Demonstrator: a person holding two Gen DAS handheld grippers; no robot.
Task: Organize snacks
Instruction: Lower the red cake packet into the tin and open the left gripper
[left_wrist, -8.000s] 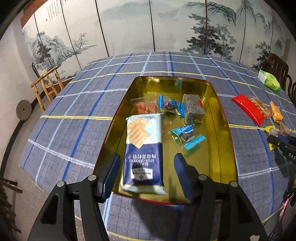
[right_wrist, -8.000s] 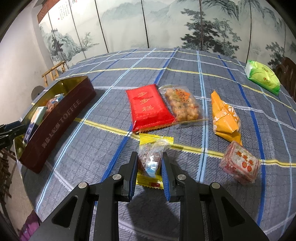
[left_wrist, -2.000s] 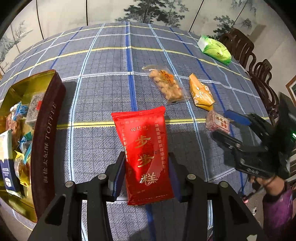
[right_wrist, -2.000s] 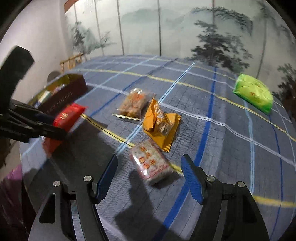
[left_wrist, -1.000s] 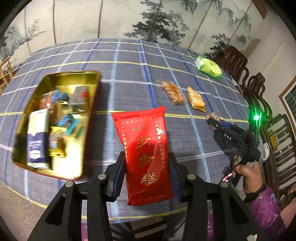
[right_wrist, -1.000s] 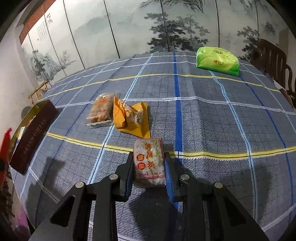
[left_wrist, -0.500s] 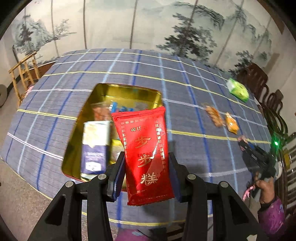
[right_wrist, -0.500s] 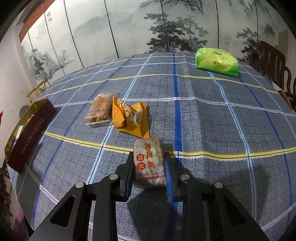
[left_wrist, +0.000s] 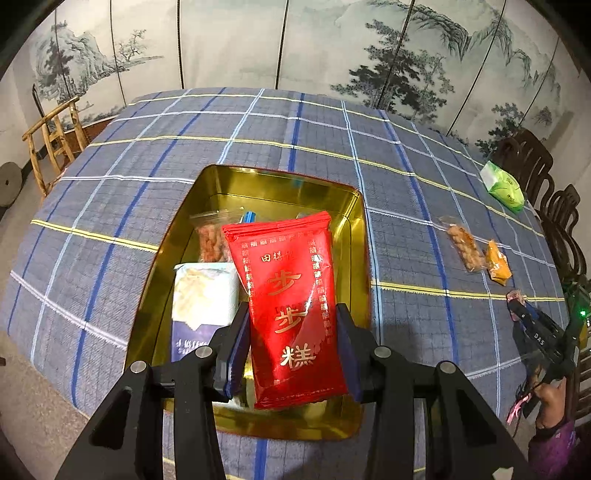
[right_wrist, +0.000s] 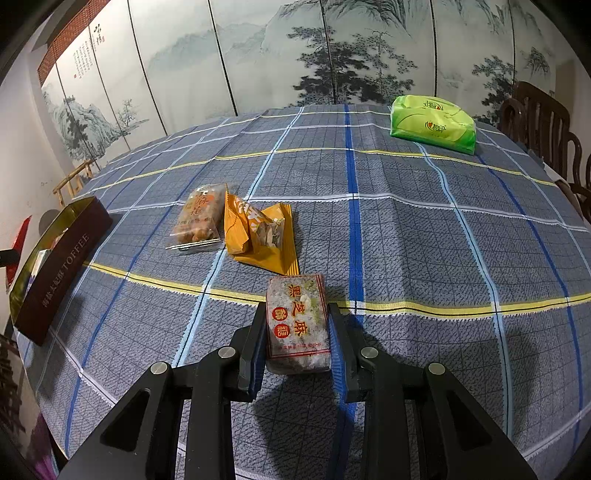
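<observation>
Left wrist view: my left hand-held gripper (left_wrist: 293, 349) is clamped on the glossy red foil pouch (left_wrist: 291, 306), held over the gold tin (left_wrist: 354, 229), which already holds several packets; three snacks are left on the desk (left_wrist: 147, 155).

Right wrist view: my right hand-held gripper (right_wrist: 297, 345) is clamped on the clear-wrapped sesame block (right_wrist: 297, 325), beside the crinkled orange bag (right_wrist: 258, 232) on the woven plaid cloth.

Home dining room: clothed table (right_wrist: 406, 229), carved chairs (left_wrist: 532, 166), painted screen (right_wrist: 295, 48).
</observation>
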